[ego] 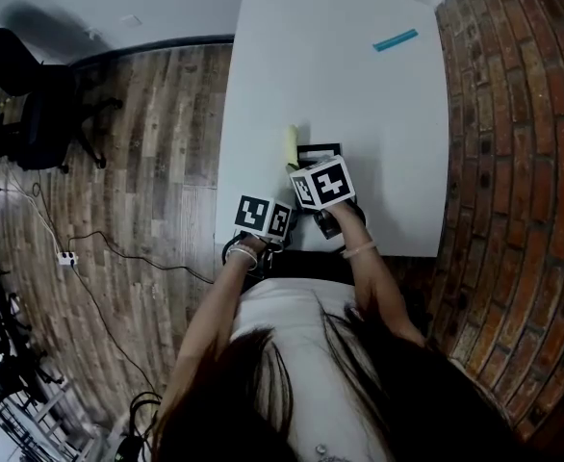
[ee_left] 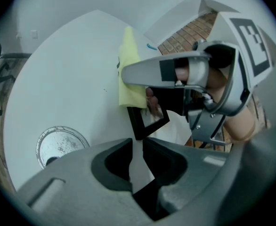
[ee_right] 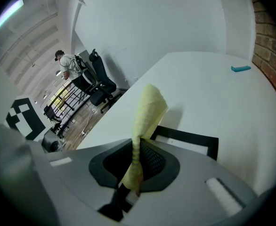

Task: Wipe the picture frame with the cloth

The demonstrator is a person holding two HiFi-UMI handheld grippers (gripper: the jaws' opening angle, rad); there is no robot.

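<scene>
A small black picture frame (ego: 320, 151) lies near the front edge of the white table (ego: 359, 94). Its near corner (ee_left: 139, 126) reaches into my left gripper (ee_left: 138, 147), whose jaws stand almost together with a thin black-and-white part of the frame between the pads. My right gripper (ee_right: 137, 157) is shut on a yellow cloth (ee_right: 147, 109). The cloth stands up out of the jaws and hangs over the frame's (ee_right: 187, 138) left side. In the left gripper view the cloth (ee_left: 128, 76) rests against the frame's far edge, under the right gripper's silver finger (ee_left: 173, 69).
A blue strip (ego: 396, 39) lies at the table's far right. A round silvery disc (ee_left: 58, 145) sits in the tabletop to the left of my left gripper. A brick wall (ego: 513, 162) borders the table's right side. An office chair (ego: 41, 114) and cables are on the wooden floor at the left.
</scene>
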